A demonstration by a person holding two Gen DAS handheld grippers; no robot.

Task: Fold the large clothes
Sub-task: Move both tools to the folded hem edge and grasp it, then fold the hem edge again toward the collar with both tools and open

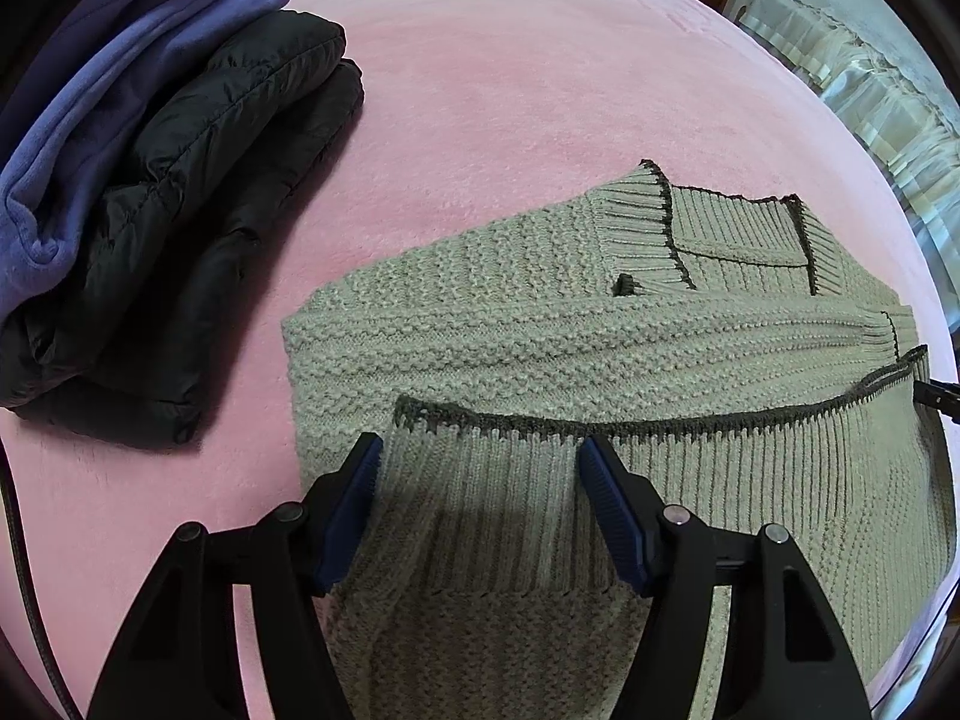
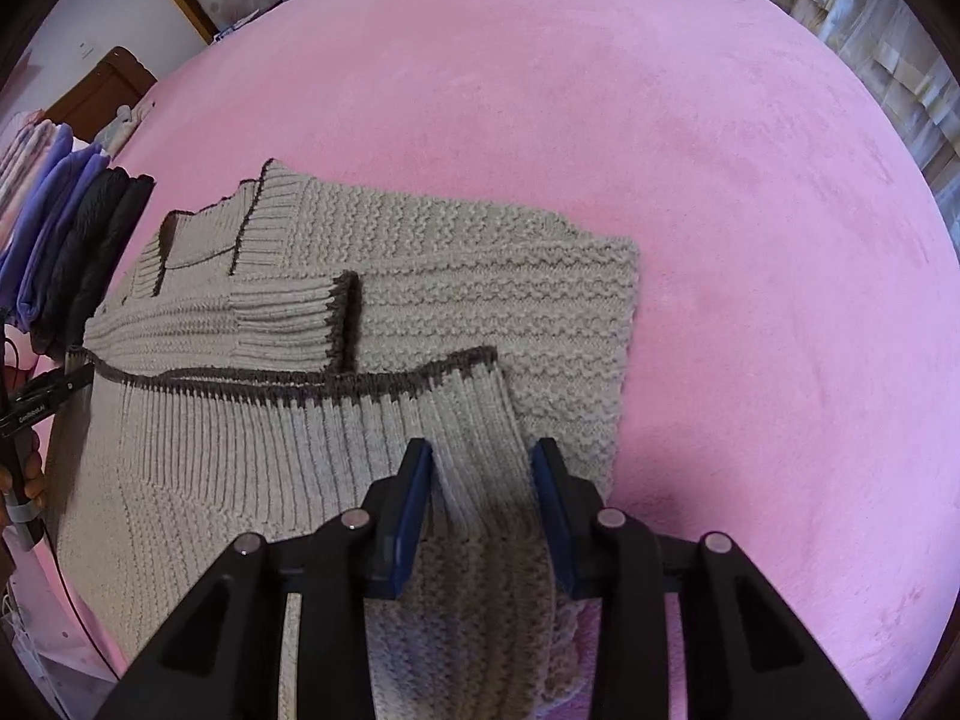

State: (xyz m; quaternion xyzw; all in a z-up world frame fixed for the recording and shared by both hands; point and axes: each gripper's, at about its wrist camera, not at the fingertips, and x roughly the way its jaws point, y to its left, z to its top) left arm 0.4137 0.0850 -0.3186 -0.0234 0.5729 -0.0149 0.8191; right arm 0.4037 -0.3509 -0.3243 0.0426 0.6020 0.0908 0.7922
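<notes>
A beige knit sweater (image 1: pixel 540 312) with dark trim lies partly folded on the pink bed cover (image 1: pixel 510 60). Its sleeves are laid across the body and the collar (image 1: pixel 738 234) points away from me. The ribbed hem (image 1: pixel 720 438) is lifted and drawn over the body. My left gripper (image 1: pixel 480 450) is shut on the hem's left end, with bunched ribbing filling the gap between the blue pads. The right wrist view shows the same sweater (image 2: pixel 450 252). There my right gripper (image 2: pixel 482 450) is shut on the hem's right corner (image 2: pixel 480 408), with a fold of knit pinched between its pads.
A folded black puffer jacket (image 1: pixel 210 192) and a purple fleece (image 1: pixel 90 90) are stacked at the left of the bed, also seen as a stack (image 2: pixel 72 240) in the right wrist view. Pale frilled fabric (image 1: pixel 870 90) hangs beyond the bed's right edge. A hand (image 2: pixel 24 480) shows at far left.
</notes>
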